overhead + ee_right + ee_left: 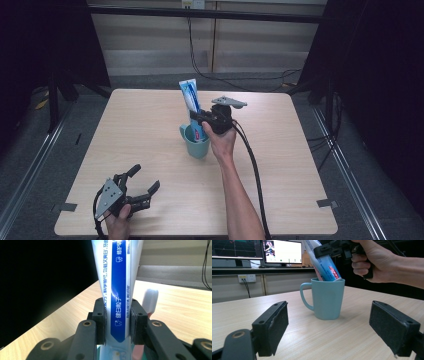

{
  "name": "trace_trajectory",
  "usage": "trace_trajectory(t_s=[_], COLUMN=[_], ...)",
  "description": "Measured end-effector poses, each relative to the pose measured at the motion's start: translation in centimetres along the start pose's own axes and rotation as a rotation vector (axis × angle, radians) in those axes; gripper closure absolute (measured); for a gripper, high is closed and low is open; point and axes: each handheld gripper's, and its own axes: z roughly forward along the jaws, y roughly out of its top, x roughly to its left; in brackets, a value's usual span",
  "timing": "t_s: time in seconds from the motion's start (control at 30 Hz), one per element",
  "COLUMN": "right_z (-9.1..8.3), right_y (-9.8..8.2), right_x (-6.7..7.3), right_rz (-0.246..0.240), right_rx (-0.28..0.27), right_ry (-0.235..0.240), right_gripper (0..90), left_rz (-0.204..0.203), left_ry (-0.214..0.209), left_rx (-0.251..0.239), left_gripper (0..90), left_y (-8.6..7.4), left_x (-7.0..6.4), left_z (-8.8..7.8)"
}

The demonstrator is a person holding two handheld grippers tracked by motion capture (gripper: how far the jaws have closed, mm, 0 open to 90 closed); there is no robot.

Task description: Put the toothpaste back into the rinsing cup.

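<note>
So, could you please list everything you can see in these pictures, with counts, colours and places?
Light blue ceramic mug: one, near the table's middle, handle to the left in the left gripper view.
Blue and white toothpaste tube: one, lower end in the mug, leaning, clamped by the right claw.
Toothbrush with white bristles: one, pink below the head, just beyond the tube in the right gripper view.
Light wooden table: one, under everything.
Computer monitors: two, lit, on a desk behind the table.
Left claw: black, open, low at the table's near left corner.
Right claw: black, shut on the tube, above the mug.
</note>
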Motion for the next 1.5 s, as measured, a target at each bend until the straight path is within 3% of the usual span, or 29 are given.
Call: trace_trajectory(t_s=[0.67, 1.5], right_z=[0.5, -0.1], right_y=[-2.2, -3.1], right_x=[-0.3, -0.3], right_rz=[-0.010, -0.037], right_rx=[0.037, 0.106], right_ry=[-0.005, 0.003], right_gripper=[70.4, 65.8], left_rz=[0.001, -0.002], left_ry=[-0.001, -0.001], left_rx=[0.003, 0.004], left_gripper=[15.7, 15.7], left_y=[0.0, 0.0], left_x=[0.0, 0.0], left_z=[0.0, 0.0])
